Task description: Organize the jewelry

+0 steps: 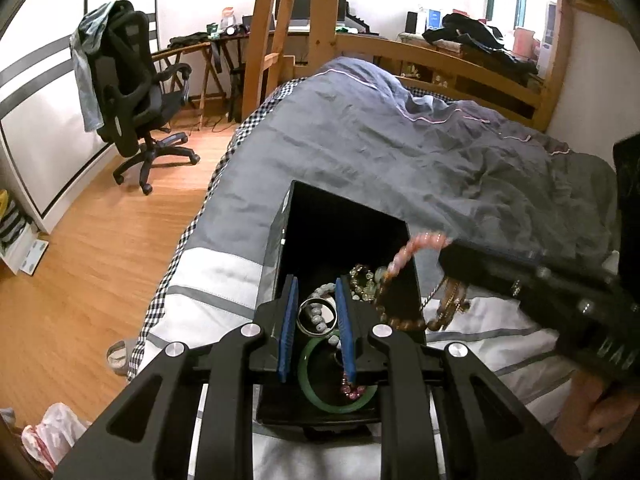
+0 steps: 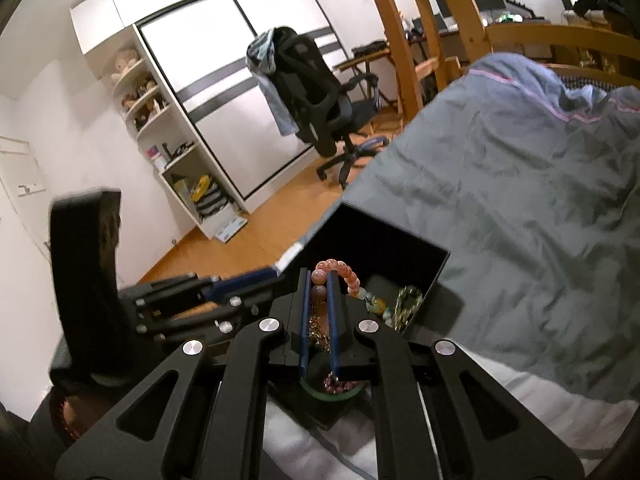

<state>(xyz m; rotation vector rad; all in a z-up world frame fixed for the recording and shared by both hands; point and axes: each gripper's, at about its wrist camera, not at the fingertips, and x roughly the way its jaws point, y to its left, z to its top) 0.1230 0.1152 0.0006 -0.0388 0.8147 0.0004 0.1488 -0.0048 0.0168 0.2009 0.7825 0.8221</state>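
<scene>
Black linkage arms of the left gripper (image 1: 316, 292) fill the bottom of the left wrist view; its blue-padded fingers (image 1: 289, 328) stand parted with nothing between them, hovering over the near end of an open black jewelry box (image 1: 340, 216). That box rests on a bed with a grey duvet (image 1: 400, 148) and a white sheet (image 1: 216, 276).

Inside the box, seen through and just beyond the left jaws, lie a green jade bangle (image 1: 316, 394), a silver bangle (image 1: 310, 316), a grey beaded bracelet (image 1: 320, 290), a yellowish crystal bracelet (image 1: 362, 280) toward the far right, and a small pink bead strand (image 1: 352, 390) within the jade ring.

From the right, the right gripper (image 2: 318, 280) reaches over the box's right edge. Its jaws are closed on a pink beaded bracelet (image 2: 340, 270), whose loop arches past the fingertips above the box interior, and a bundle of gold and amber chains (image 1: 448, 300) hangs below the same fingers, draping over the box's right wall. In the left wrist view the pink loop (image 1: 416, 246) sits up and right of the left jaws, apart from them.

A black office chair (image 1: 132, 92) stands on the wooden floor (image 1: 100, 240).
</scene>
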